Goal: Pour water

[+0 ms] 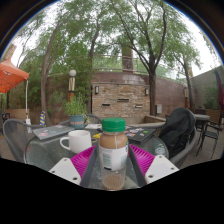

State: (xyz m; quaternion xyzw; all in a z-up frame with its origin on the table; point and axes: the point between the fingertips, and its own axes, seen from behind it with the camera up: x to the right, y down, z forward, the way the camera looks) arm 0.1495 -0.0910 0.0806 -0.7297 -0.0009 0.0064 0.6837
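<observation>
A bottle (114, 146) with a green cap, a white label and a brownish liquid stands upright between my fingers. My gripper (113, 163) is shut on the bottle, and the magenta pads (84, 158) press its lower sides. Its base is just over the glass table (50, 152), which mirrors it below. A white mug (77, 141) stands on the table just left of the bottle, beyond my left finger.
A potted plant (76, 108) stands at the table's far side. A metal chair (14, 138) is at the left and a dark bag (180, 131) at the right. Beyond are a stone wall (120, 98), trees and an orange umbrella (9, 76).
</observation>
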